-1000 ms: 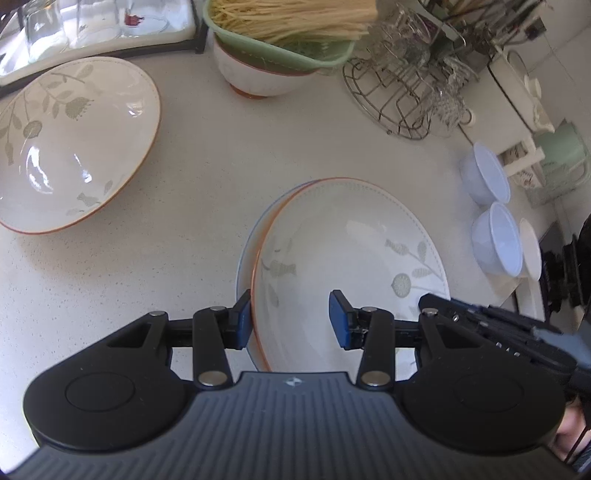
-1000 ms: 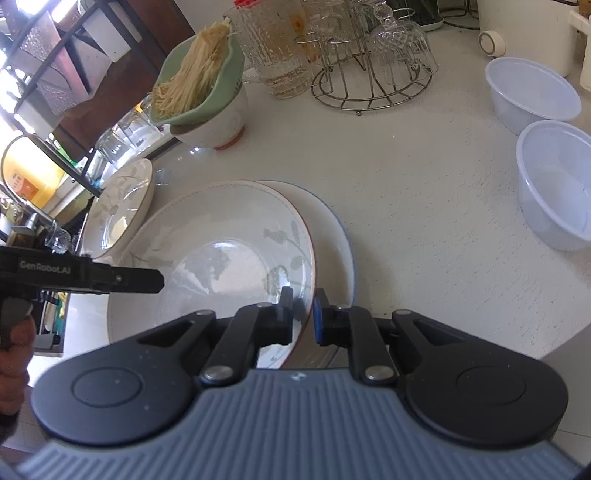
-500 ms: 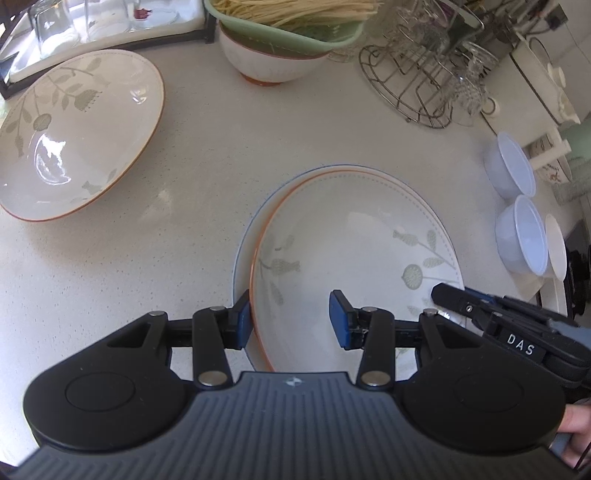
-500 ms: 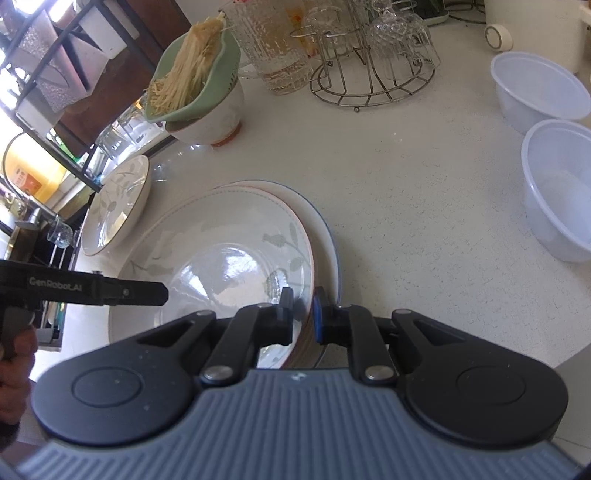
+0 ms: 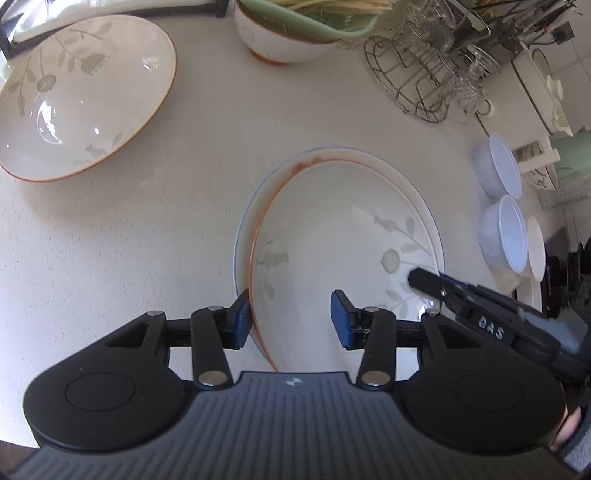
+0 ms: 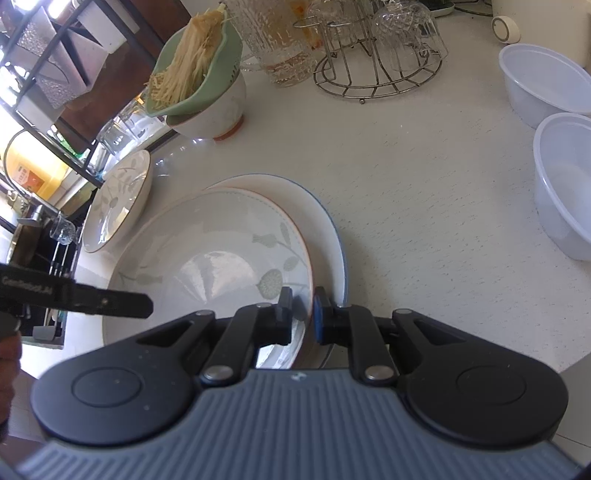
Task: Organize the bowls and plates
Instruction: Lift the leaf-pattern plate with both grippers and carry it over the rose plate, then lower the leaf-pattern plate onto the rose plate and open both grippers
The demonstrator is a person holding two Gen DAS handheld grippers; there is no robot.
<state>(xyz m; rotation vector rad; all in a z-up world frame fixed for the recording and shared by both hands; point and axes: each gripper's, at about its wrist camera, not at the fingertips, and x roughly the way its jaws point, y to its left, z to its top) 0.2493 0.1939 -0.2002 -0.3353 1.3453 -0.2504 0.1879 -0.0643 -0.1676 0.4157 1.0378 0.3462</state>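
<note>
A shallow bowl (image 5: 332,236) with leaf print and an orange rim rests, offset, on a blue-rimmed plate (image 5: 244,236) at the middle of the white counter. My left gripper (image 5: 290,319) is open and straddles the bowl's near-left rim, one pad outside and one over the inside, neither pressing. From the right comes my right gripper (image 5: 417,277), reaching the same bowl. In the right wrist view that right gripper (image 6: 303,315) is shut on the bowl (image 6: 221,258) at its near-right rim, above the plate (image 6: 327,229). A second leaf-print bowl (image 5: 85,110) lies apart at the far left.
A white bowl topped by a green colander of noodles (image 5: 291,33) stands at the back. To its right is a wire rack with glasses (image 5: 424,74). Two translucent plastic bowls (image 6: 561,184) sit at the right. A dark metal shelf (image 6: 48,66) borders the counter's left.
The left gripper has rolled slightly, so the far bowl and rack sit higher in its view. The right gripper keeps its grip on the bowl's rim; the bowl has hardly moved.
</note>
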